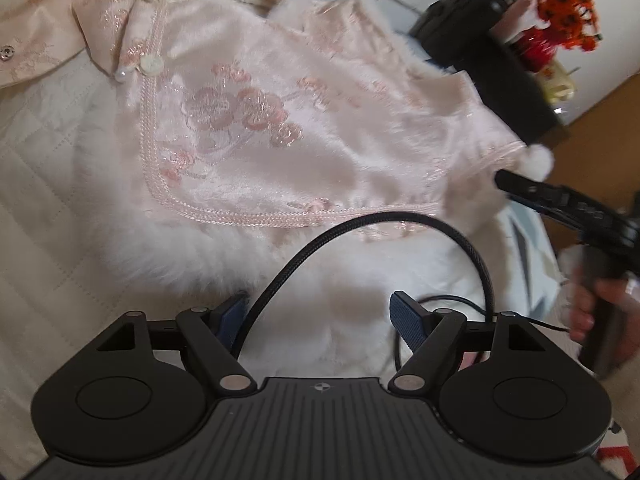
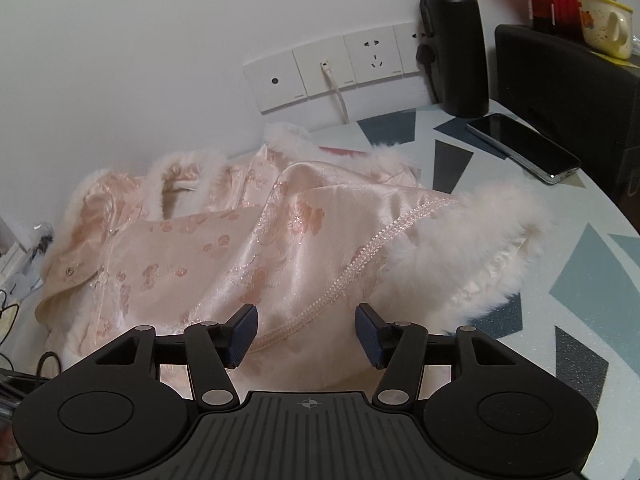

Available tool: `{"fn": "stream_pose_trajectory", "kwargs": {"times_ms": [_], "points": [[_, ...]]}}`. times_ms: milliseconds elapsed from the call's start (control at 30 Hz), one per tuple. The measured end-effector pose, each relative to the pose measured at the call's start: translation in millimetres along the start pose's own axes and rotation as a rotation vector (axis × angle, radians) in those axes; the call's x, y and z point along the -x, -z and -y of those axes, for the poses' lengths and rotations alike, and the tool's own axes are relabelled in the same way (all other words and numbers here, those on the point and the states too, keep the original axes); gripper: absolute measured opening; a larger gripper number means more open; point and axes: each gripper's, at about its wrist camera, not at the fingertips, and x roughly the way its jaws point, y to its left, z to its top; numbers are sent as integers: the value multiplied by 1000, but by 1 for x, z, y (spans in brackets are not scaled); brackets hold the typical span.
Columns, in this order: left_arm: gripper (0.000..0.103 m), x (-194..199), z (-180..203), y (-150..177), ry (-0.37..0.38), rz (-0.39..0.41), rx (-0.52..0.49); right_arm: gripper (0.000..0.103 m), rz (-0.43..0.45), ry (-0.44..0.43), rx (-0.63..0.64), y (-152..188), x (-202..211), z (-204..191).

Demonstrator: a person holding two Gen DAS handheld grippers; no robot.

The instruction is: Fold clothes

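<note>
A pink satin garment [image 1: 240, 120] with embroidered flowers, pearl buttons and white fur trim [image 1: 168, 248] lies spread out, partly folded over itself. My left gripper [image 1: 320, 320] hovers open over the fur at the garment's near edge, and a black cable [image 1: 400, 220] arcs across in front of its fingers. In the right wrist view the garment [image 2: 224, 248] lies bunched on the table. My right gripper [image 2: 306, 336] stands open just above the satin and its braided trim [image 2: 360, 260], with no cloth pinched. A hand [image 1: 600, 312] holds the right gripper [image 1: 508, 182] beside a white pom-pom [image 1: 538, 160].
A black bottle [image 2: 456, 40], a phone [image 2: 524, 148] and a black box [image 2: 568, 80] stand at the far right on the patterned table [image 2: 592, 280]. Wall sockets [image 2: 340, 68] are behind the garment. A cup [image 2: 604, 24] and orange flowers [image 1: 568, 0] sit on the box.
</note>
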Motion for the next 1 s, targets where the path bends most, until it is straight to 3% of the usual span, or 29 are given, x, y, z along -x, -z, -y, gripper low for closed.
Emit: {"fn": "stream_pose_trajectory", "kwargs": {"times_ms": [167, 233, 300, 400, 600, 767, 867, 900, 933, 1000], "points": [[82, -13, 22, 1, -80, 33, -111, 51, -6, 9, -23, 4, -3, 5], [43, -13, 30, 6, -125, 46, -200, 51, -3, 11, -30, 4, -4, 6], [28, -9, 27, 10, -117, 43, -221, 51, 5, 10, -34, 4, -3, 7], [22, 7, 11, 14, -103, 48, -181, 51, 10, 11, -37, 1, -2, 9], [22, 63, -23, 20, -231, 144, -200, 53, -13, 11, -1, 2, -7, 4], [22, 94, -81, 4, -383, 232, -72, 55, -43, -13, 113, 12, -11, -20], [22, 104, -95, -12, -478, 299, -58, 58, -58, -48, 204, 19, -13, -41], [28, 105, -98, -17, -509, 315, -59, 59, -65, -56, 212, 21, -15, -47], [40, 104, -100, -22, -538, 321, -58, 59, -72, -63, 213, 23, -17, -51], [61, 100, -101, -24, -524, 271, -47, 59, -87, -78, 181, 24, -21, -57]]}}
